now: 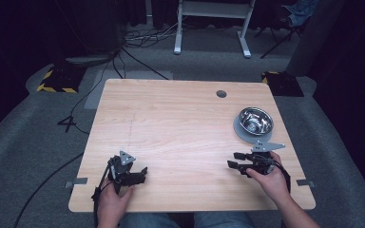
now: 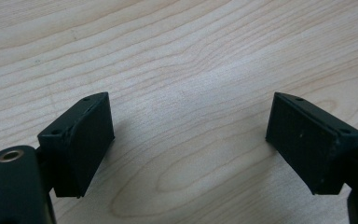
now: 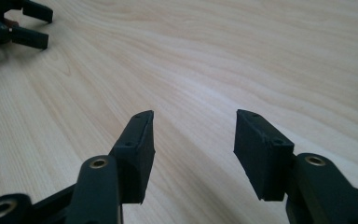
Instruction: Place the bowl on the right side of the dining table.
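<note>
My left gripper (image 1: 144,175) rests low over the near left part of the wooden table (image 1: 171,123), held by a hand and pointing right. Its jaws stand wide open in the left gripper view (image 2: 191,100), with bare wood between them. My right gripper (image 1: 233,160) is at the near right, pointing left toward the other one. It is open too (image 3: 195,115), and holds nothing. The left gripper (image 3: 23,23) appears far off at the top left of the right gripper view.
A shiny steel bowl (image 1: 255,119) sits on a round grey plate (image 1: 240,130) at the right side, just beyond my right gripper. A small round hole (image 1: 221,93) marks the table's far edge. Cables and a desk frame (image 1: 212,23) lie on the floor behind.
</note>
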`<action>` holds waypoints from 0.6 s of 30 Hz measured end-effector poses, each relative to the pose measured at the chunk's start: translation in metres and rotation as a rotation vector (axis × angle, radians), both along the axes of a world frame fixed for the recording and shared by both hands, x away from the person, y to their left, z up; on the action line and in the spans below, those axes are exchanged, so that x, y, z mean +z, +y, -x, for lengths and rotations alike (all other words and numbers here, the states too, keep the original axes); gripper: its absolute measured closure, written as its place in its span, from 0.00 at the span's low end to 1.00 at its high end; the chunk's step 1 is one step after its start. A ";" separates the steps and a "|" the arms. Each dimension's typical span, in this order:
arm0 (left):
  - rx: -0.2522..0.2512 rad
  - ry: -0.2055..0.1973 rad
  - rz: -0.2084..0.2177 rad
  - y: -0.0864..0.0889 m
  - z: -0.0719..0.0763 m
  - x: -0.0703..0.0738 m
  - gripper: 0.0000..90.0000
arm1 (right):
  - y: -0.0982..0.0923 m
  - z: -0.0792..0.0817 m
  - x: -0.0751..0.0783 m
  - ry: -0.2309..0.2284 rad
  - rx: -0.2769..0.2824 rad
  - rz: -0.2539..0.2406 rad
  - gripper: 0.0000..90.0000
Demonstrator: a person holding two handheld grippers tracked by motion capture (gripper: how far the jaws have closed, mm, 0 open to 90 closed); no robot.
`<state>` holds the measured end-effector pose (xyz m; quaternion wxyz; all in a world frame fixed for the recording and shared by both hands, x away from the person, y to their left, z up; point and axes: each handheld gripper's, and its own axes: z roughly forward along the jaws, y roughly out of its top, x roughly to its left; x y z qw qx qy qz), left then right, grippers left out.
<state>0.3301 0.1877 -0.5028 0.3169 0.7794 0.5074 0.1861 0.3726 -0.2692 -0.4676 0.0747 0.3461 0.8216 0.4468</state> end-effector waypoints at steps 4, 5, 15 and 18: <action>0.002 -0.001 0.001 0.000 0.000 0.000 0.17 | 0.003 0.004 -0.009 0.015 0.035 0.033 0.53; 0.002 -0.001 0.001 0.000 0.000 0.000 0.17 | 0.005 0.006 -0.012 0.022 0.047 0.038 0.53; 0.002 -0.001 0.001 0.000 0.000 0.000 0.17 | 0.013 0.016 -0.024 0.016 0.121 0.065 0.52; 0.002 -0.001 0.002 0.000 0.000 0.000 0.17 | 0.016 0.019 -0.026 -0.005 0.111 0.080 0.52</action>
